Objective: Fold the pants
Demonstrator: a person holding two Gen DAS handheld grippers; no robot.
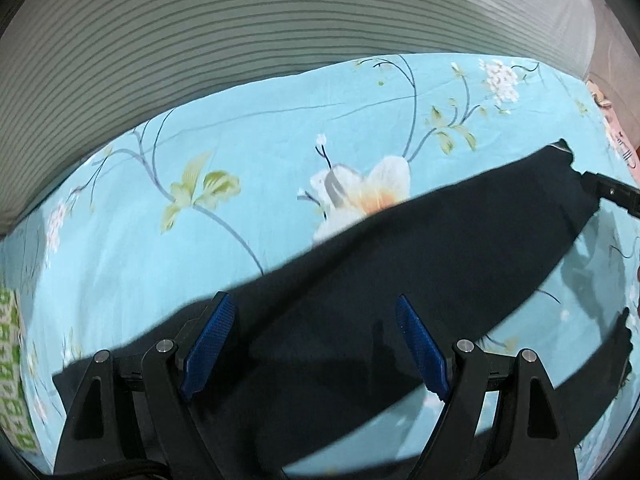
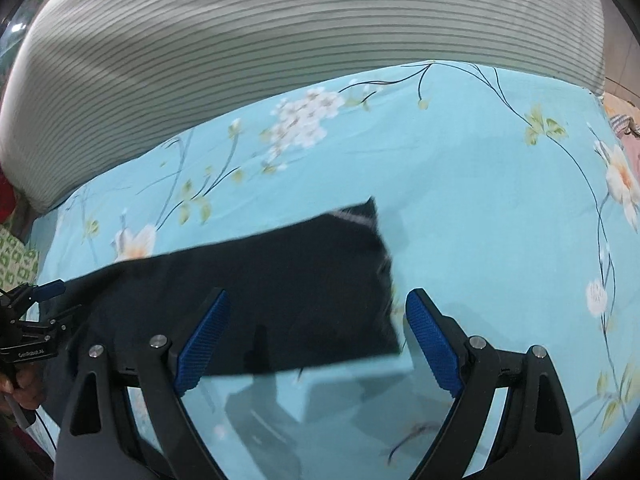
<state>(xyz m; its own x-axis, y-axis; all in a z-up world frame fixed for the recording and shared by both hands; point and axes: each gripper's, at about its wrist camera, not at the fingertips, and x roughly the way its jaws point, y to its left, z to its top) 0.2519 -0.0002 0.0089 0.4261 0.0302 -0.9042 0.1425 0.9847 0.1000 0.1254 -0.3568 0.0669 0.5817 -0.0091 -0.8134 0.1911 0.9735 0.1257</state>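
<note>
Pants [image 1: 400, 280] run long L-R under both my grippers; L [image 1: 316, 348] & R [image 2: 316, 340] jaws spread, nothing pinched.

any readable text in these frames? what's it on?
"GenRobot.AI", as best it reads; small white print on the left gripper body, right wrist view.
Red marks on cloth at the bed's far edge: too blurred to read.
Pants, sheet: no text.

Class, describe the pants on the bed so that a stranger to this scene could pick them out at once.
Start at the light blue flowered sheet, in front of the grey striped bedding. Across its near part lies one long, flat dark band: the pants. They are the only plain, near-black thing on the pale, patterned cloth.
</note>
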